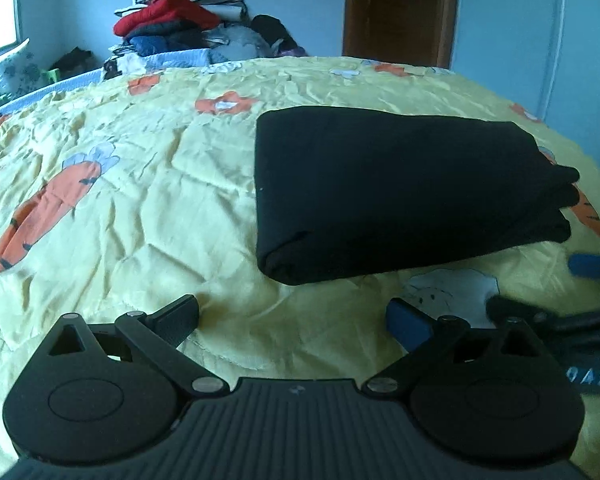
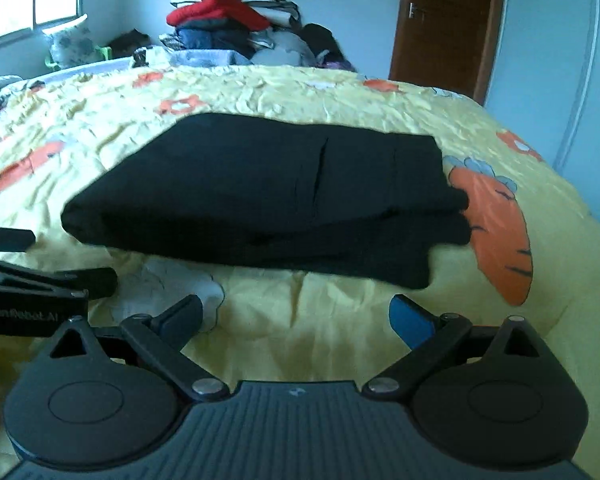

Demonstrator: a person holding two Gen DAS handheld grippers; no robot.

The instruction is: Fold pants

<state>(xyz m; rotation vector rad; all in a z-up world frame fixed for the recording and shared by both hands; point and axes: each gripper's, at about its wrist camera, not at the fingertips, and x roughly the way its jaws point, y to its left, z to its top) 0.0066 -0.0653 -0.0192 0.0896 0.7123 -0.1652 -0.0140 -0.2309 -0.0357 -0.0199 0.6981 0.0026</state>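
- Nearest to me, my left gripper (image 1: 293, 318) hovers low over the bed, level and pointing forward, jaws spread wide with nothing between them but yellow sheet.
- My right gripper (image 2: 296, 316) sits in the same pose, low and level, jaws likewise spread wide and holding nothing.
- The two grippers are side by side: from the left wrist view I see the right one's blue fingertips (image 1: 594, 266) just off to the right, and from the right wrist view the left one's black fingers (image 2: 8, 239) come in at the left edge.
- Just ahead of both sets of jaws lie the black pants (image 1: 400, 188), folded into a thick, compact rectangle flat on the bedspread (image 1: 120, 200). They are apart from the jaws, not touching either gripper.
- From the left wrist view the pants sit ahead and slightly right; from the right wrist view they sit ahead and slightly left (image 2: 268, 196), so the bundle lies roughly between the two grippers' lines.
- The stacked folded edges show at the bundle's right end, next to an orange carrot print (image 2: 500, 232).
- Farther off, beyond the bed's far edge, a pile of clothes (image 1: 180, 20) is heaped up with a red garment near the top.
- Farthest, a brown door (image 1: 400, 8) stands in the blue wall.
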